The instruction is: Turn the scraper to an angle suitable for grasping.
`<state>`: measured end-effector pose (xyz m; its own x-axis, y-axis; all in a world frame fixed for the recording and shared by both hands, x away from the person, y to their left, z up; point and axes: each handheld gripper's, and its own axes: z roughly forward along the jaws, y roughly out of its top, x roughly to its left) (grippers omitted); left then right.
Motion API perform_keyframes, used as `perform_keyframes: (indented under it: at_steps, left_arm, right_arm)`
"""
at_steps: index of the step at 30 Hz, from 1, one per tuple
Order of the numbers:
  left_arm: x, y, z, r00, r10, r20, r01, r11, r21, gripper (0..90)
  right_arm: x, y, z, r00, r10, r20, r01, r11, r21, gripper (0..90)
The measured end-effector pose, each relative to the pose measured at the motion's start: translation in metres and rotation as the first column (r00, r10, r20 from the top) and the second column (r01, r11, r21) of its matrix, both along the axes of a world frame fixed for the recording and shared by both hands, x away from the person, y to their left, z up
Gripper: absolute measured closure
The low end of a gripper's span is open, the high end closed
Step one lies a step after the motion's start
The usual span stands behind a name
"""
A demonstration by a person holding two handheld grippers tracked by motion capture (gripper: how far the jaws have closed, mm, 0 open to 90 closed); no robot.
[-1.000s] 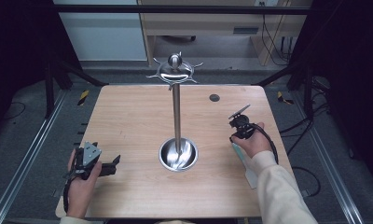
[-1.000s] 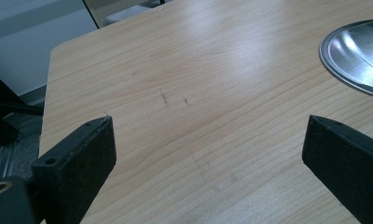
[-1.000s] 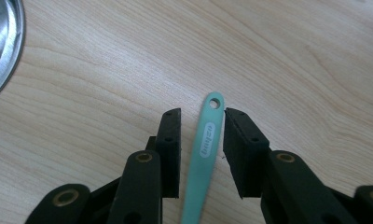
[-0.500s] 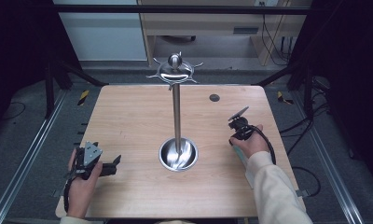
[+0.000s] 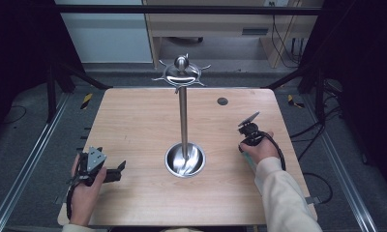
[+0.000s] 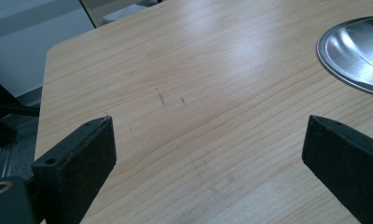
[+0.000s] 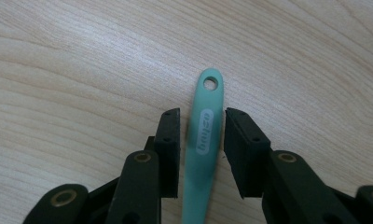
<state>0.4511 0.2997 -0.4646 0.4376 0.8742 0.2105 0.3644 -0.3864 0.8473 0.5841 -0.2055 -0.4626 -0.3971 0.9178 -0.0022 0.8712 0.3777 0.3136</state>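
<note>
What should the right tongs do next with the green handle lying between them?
Probably close the right tongs a little more. The green handle lies on the table between the pads, with its hanging hole just past the tips, and narrow gaps show on both sides, so nothing grips it yet. Once it is pinched, a lift should be safe.

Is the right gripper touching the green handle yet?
Cannot tell. The right gripper view shows the green handle between the right gripper pads, too close to see gap or contact.

Wooden table (image 5: 133, 121) – steel stand (image 5: 184, 157), green handle (image 7: 204, 140).
</note>
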Motion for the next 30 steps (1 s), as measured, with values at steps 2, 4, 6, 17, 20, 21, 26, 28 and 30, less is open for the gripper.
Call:
perform_keyframes:
  at_steps: [2,4,6,17,20,21,26,28,30]
  left_arm:
    - [0.000,0.000,0.000,1.0000,-0.001,0.000,0.001,1.0000,0.000,2.6]
    - [0.000,0.000,0.000,1.0000,-0.002,0.000,0.002,1.0000,0.000,2.6]
    - [0.000,0.000,0.000,1.0000,-0.004,0.000,0.004,1.0000,0.001,2.6]
    - [0.000,-0.002,0.000,1.0000,-0.007,-0.001,0.007,1.0000,0.007,2.6]
    - [0.000,-0.001,0.000,1.0000,-0.007,-0.004,0.007,1.0000,0.007,2.6]
    - [0.000,-0.001,0.000,1.0000,-0.006,-0.002,0.006,1.0000,0.006,2.6]
    - [0.000,-0.001,0.000,1.0000,-0.007,-0.003,0.007,1.0000,0.006,2.6]
    - [0.000,-0.001,0.000,1.0000,-0.007,-0.002,0.007,1.0000,0.006,2.6]
    - [0.000,-0.001,0.000,1.0000,-0.007,-0.004,0.007,0.9999,0.008,2.7]
  right_arm:
    - [0.000,0.000,-0.001,1.0000,-0.004,-0.004,0.004,1.000,-0.005,67.2]
    - [0.001,0.000,-0.002,1.0000,-0.003,-0.007,0.003,1.000,-0.004,67.4]
    - [0.002,0.000,-0.003,0.9999,-0.005,-0.013,0.005,1.000,-0.005,67.6]
    - [0.002,0.001,-0.005,0.9998,-0.005,-0.017,0.005,1.000,-0.018,72.3]
    - [0.002,0.003,-0.005,1.0000,-0.006,-0.006,0.005,1.000,-0.024,73.4]
    - [0.001,0.003,-0.004,0.9999,-0.011,0.011,0.011,1.000,-0.027,73.6]
    - [-0.002,0.003,0.003,0.9981,-0.012,0.061,0.013,1.000,-0.020,74.1]
    - [-0.004,0.003,0.007,0.9972,-0.008,0.075,0.008,1.000,-0.008,74.2]
    - [-0.005,0.002,0.012,0.9960,0.002,0.089,-0.002,1.000,0.000,74.2]
